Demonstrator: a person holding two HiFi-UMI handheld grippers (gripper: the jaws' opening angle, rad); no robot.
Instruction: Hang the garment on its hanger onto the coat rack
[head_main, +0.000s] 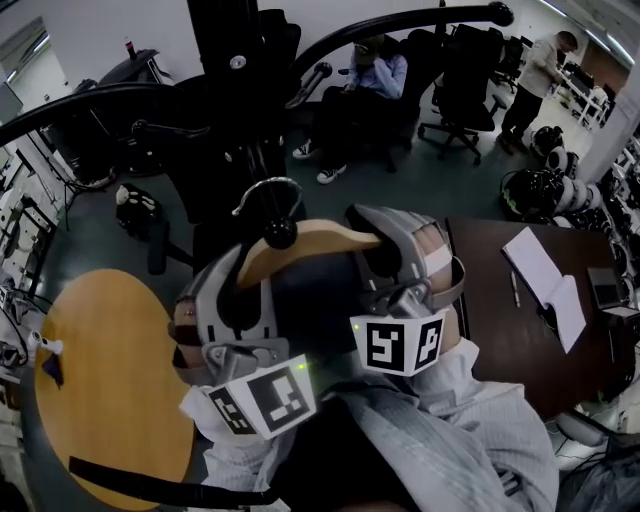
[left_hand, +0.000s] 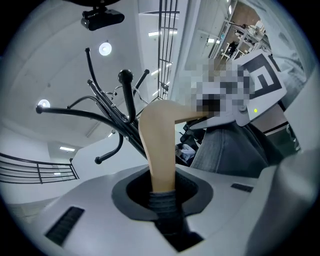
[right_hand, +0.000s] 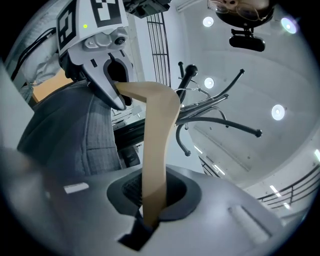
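A light wooden hanger carries a grey garment that drapes down toward me. My left gripper is shut on the hanger's left arm and a fold of dark fabric. My right gripper is shut on the right arm. The hanger's metal hook curls beside a ball-tipped peg of the black coat rack; I cannot tell whether they touch. In the left gripper view the hanger rises from the left gripper toward the rack. In the right gripper view it rises from the right gripper.
A round wooden table lies low at my left. A dark desk with an open notebook is at my right. Behind the rack are office chairs, a seated person and a standing person.
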